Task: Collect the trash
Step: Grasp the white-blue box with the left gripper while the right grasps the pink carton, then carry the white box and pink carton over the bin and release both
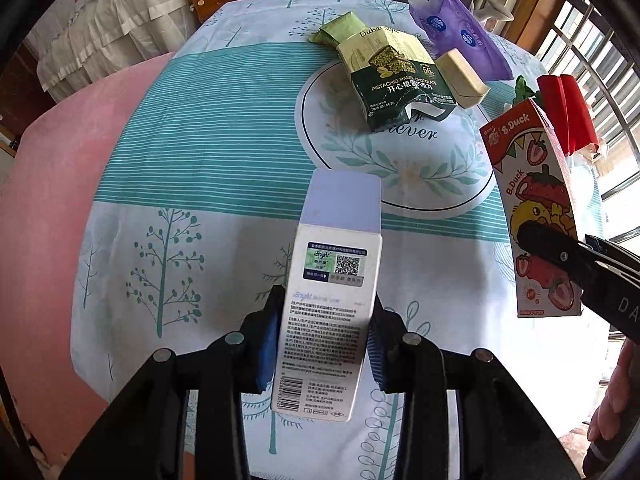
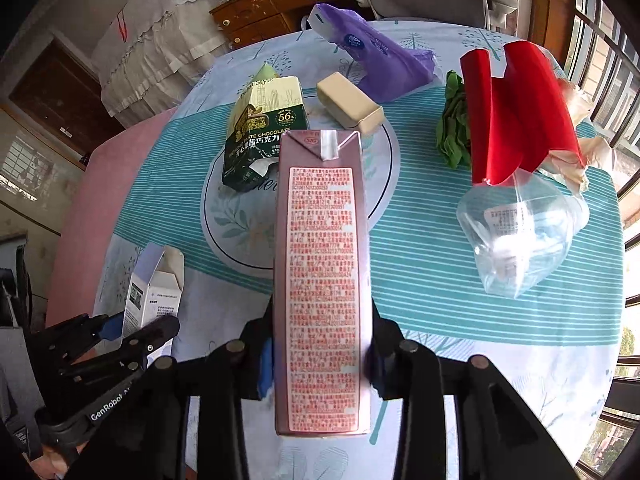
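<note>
- The left gripper (image 1: 326, 344) is squeezed onto a tall white and pale blue cardboard box (image 1: 332, 292).
- The right gripper (image 2: 320, 354) is squeezed onto a pink strawberry drink carton (image 2: 322, 280).
- Both are held close to the round table with the teal striped cloth (image 1: 224, 120), the box near its front edge.
- Still left on the table: a green chocolate wrapper (image 1: 396, 80), a small cream box (image 1: 462, 76), a purple plastic pack (image 1: 464, 36), a red paper piece (image 2: 516, 112) and a clear plastic bag (image 2: 520, 240).
- No bin shows, so I think the job is just starting.
- The front of the table has open room. The back and window side are crowded.
</note>
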Motion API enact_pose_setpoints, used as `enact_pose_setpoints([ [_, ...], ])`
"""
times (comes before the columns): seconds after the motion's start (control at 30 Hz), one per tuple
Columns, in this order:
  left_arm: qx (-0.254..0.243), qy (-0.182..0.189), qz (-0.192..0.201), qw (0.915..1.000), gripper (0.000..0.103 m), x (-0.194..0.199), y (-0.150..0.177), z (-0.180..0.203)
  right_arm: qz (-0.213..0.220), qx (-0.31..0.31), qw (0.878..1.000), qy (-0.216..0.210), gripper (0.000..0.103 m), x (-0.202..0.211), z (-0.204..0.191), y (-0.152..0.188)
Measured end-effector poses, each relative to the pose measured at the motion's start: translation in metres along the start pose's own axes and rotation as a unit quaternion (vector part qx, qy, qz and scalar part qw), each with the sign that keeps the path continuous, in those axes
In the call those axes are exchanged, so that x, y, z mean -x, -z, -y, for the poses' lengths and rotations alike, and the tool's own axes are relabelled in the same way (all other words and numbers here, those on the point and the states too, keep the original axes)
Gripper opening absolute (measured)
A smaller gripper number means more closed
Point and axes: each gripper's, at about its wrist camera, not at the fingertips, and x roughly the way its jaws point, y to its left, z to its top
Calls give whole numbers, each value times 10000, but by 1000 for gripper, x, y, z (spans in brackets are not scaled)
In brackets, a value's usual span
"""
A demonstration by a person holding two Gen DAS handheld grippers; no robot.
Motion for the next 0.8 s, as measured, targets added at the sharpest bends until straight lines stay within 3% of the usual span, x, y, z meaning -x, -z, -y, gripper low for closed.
enact_pose_setpoints([
  [0.17, -45, 38, 309, 9995, 35, 32, 13, -14, 143, -188, 9997, -109, 37, 23, -1, 20],
  [0.4, -319, 101, 686, 9971, 35, 69, 33, -46, 349, -450, 9983, 77, 37, 49, -18, 62],
  [0.63, -729, 413, 1026, 9912, 36, 102, 59, -84, 732, -757, 9939, 336, 37, 78, -61, 117],
  [0.8, -1032, 698, 1184, 9851, 36, 116, 96, -104, 915, -851, 9902, 622, 37, 89, -102, 164],
])
